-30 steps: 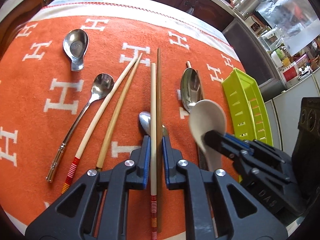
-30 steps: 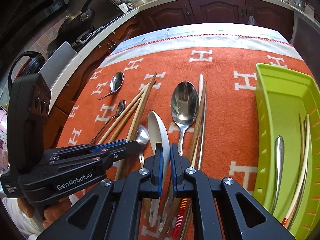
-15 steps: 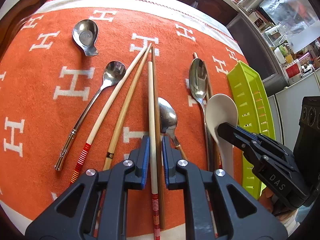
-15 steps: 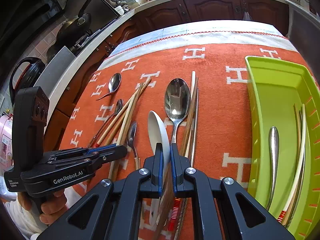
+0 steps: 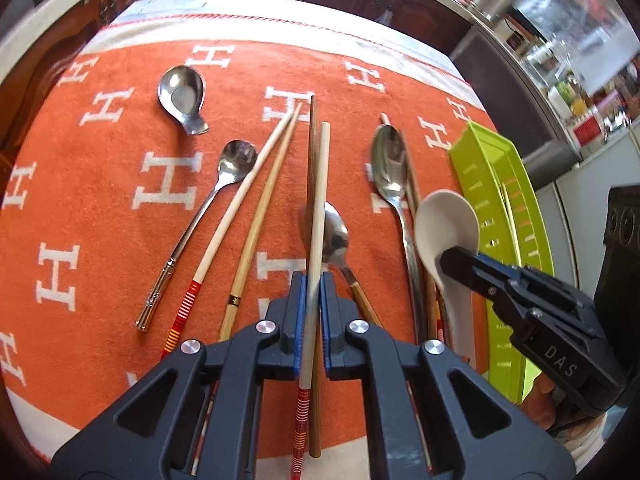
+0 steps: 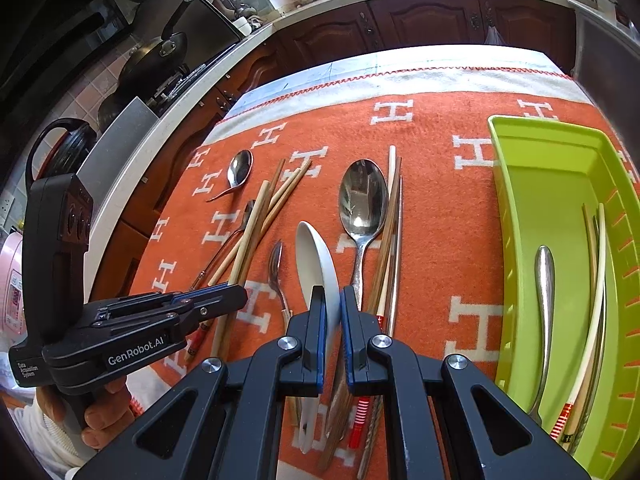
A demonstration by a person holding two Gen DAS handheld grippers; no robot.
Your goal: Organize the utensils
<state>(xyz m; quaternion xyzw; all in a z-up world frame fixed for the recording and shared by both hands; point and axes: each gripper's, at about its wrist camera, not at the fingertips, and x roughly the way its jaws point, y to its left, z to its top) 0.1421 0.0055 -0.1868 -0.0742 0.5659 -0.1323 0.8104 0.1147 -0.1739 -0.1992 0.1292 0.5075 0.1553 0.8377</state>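
Two close wrist views facing forward, down over orange cloth (image 5: pixel 100 208) (shared), side by side

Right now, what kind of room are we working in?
Most likely a home kitchen: dark wooden cabinets under a pale countertop, and a frying pan on the stove at the left.

Left tongs (image 6: pixel 224 300) read "GenRobot.AI"; right tongs (image 5: pixel 452 260) "DAS".
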